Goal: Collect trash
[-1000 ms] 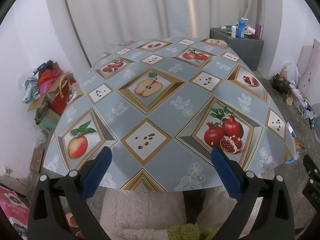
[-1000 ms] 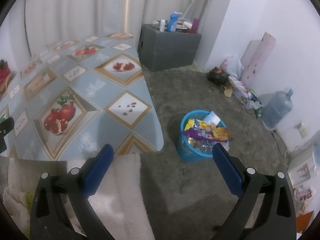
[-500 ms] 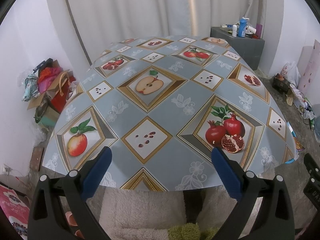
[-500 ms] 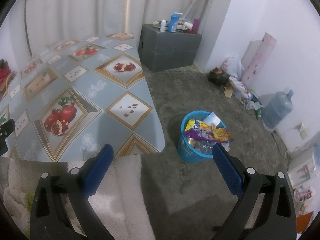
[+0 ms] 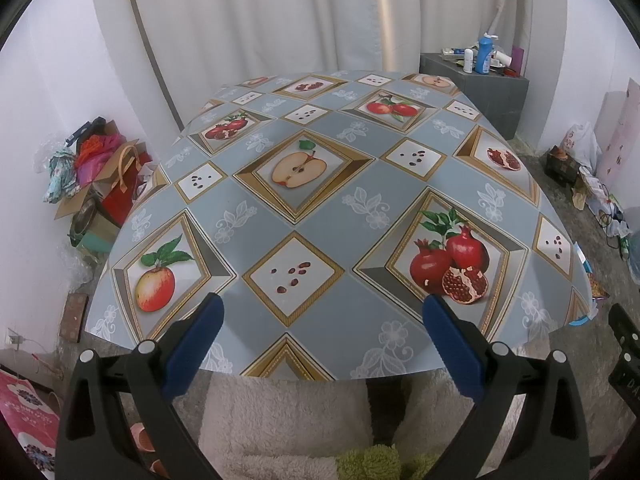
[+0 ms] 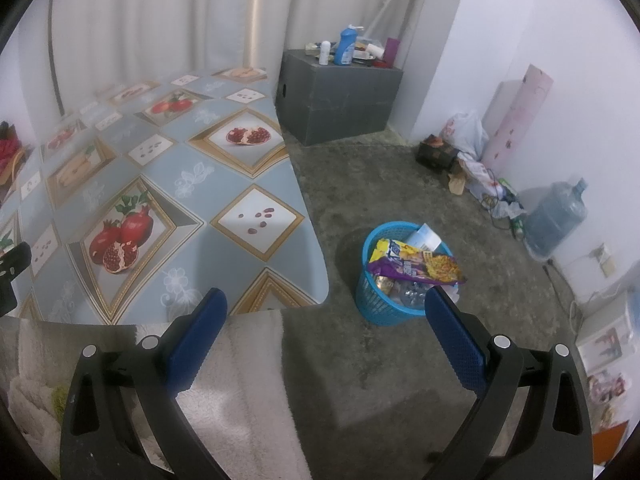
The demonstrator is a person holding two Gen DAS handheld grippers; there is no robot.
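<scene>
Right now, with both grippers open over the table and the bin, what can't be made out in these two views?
- Blue basket, right wrist view: its lower contents are hidden under the snack wrapper on top.
- Basket in the left wrist view: nearly all hidden behind the table edge.
- Items on the grey cabinet: too small to identify, either view.
- Floor under the table: hidden by the tabletop.

Table: fruit-print cloth, ahead of our left tongs.
Grey box: far beyond our right tongs, bottles on top.
Water jug: by the wall, right.
</scene>
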